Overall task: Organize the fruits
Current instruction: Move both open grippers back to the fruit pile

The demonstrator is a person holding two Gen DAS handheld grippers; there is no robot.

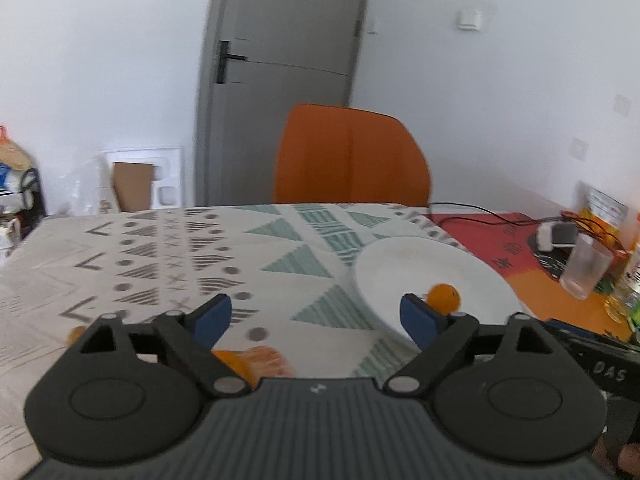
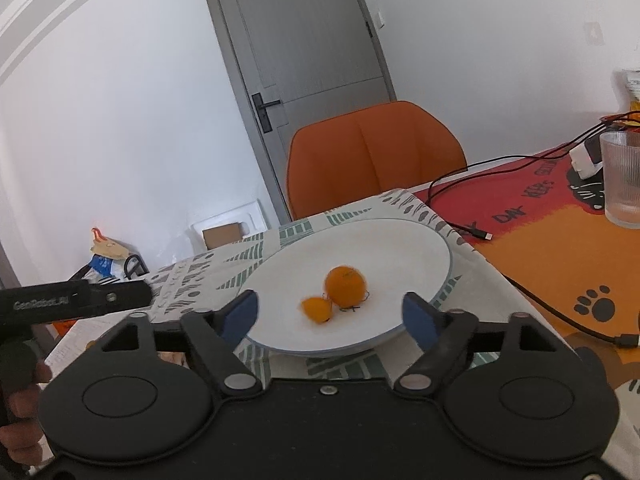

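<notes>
Two small oranges [image 2: 345, 285] sit touching on my white plate [image 2: 420, 256], gathered there, I judge, as the collecting spot. My right gripper [image 2: 330, 316] hangs just short of them, tongs spread wide and holding nothing. My left gripper [image 1: 316, 318] is likewise wide and empty over the patterned tablecloth [image 1: 168, 248], where blurred orange fruit [image 1: 256, 362] lies beneath it, probably next to collect.
</notes>
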